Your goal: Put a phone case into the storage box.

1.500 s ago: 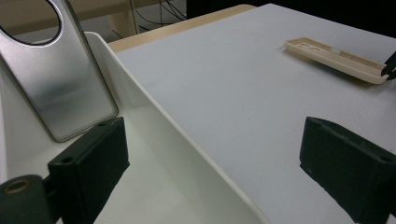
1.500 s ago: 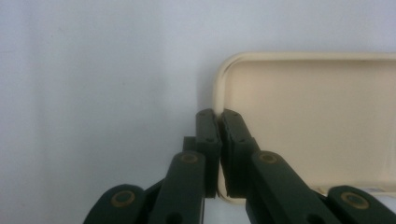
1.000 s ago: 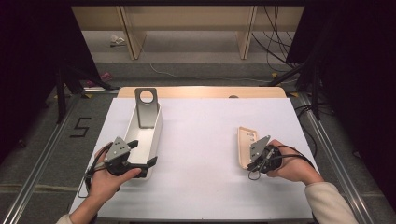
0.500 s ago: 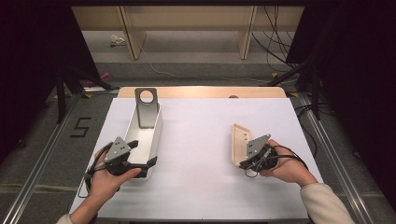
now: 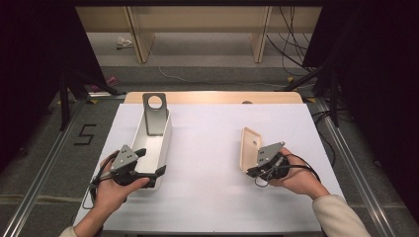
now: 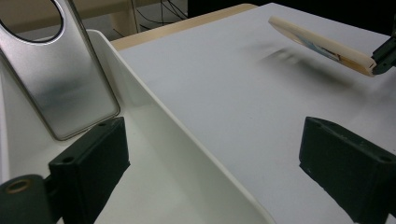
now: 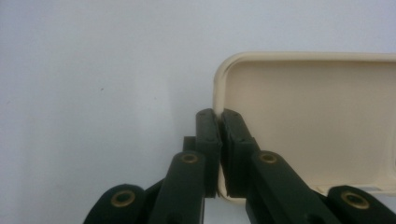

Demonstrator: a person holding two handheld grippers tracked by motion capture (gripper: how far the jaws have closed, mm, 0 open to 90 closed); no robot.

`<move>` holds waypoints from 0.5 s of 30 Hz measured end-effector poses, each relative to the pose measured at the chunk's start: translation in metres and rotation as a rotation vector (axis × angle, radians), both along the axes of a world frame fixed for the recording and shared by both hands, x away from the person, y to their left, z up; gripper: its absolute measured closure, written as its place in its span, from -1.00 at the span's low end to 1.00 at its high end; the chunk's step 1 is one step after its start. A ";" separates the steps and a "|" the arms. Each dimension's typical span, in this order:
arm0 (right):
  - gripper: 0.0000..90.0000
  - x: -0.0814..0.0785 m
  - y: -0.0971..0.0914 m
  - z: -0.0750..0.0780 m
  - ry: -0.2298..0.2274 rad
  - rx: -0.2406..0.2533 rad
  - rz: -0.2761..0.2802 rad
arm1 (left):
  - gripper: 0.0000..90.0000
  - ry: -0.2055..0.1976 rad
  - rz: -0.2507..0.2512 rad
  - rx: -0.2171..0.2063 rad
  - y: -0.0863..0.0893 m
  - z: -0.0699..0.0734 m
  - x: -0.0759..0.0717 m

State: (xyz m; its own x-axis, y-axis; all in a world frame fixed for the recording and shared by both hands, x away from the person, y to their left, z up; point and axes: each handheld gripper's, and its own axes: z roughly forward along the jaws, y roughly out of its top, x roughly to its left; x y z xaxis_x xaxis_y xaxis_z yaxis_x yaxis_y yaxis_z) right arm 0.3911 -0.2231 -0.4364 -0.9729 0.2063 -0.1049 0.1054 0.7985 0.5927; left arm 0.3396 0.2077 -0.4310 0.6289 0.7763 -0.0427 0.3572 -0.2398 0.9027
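A cream phone case (image 5: 248, 148) stands tipped up on its long edge on the white table top (image 5: 207, 133), right of centre. My right gripper (image 5: 249, 171) is shut on its near rim; in the right gripper view the fingers (image 7: 219, 135) pinch the case's wall (image 7: 317, 116), with its hollow inside facing the camera. On the left, a long white tray (image 5: 166, 132) holds a grey metal stand (image 5: 154, 114) with a round hole. My left gripper (image 5: 150, 161) is open, its jaws straddling the tray's right wall (image 6: 163, 135) without touching it. The stand (image 6: 65, 84) leans just beyond the inner jaw.
A bare wooden strip (image 5: 212, 97) shows past the far edge of the white sheet. Metal rails (image 5: 341, 143) run along both sides of the table. Shelving legs and cables stand on the floor behind. The left gripper view shows the case (image 6: 322, 44) raised off the sheet.
The right gripper has tipped the case from lying nearly flat up onto its edge and shifted it slightly left. The left gripper has stayed put at the tray.
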 end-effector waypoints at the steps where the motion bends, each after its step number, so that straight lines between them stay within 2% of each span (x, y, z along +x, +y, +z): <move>1: 0.94 0.000 0.000 0.000 0.002 0.004 0.004 | -0.82 -0.001 0.000 0.001 0.000 0.000 0.000; 15: 0.94 -0.004 0.013 0.003 -0.020 0.087 0.011 | -0.81 0.002 0.002 -0.006 -0.002 0.001 0.000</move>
State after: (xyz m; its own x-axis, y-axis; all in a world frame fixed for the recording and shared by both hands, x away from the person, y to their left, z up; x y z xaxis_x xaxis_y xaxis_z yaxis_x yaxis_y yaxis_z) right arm 0.3872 -0.2099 -0.4336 -0.9731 0.2045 -0.1064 0.0841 0.7447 0.6621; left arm 0.3400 0.2060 -0.4300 0.6275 0.7770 -0.0490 0.3598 -0.2336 0.9033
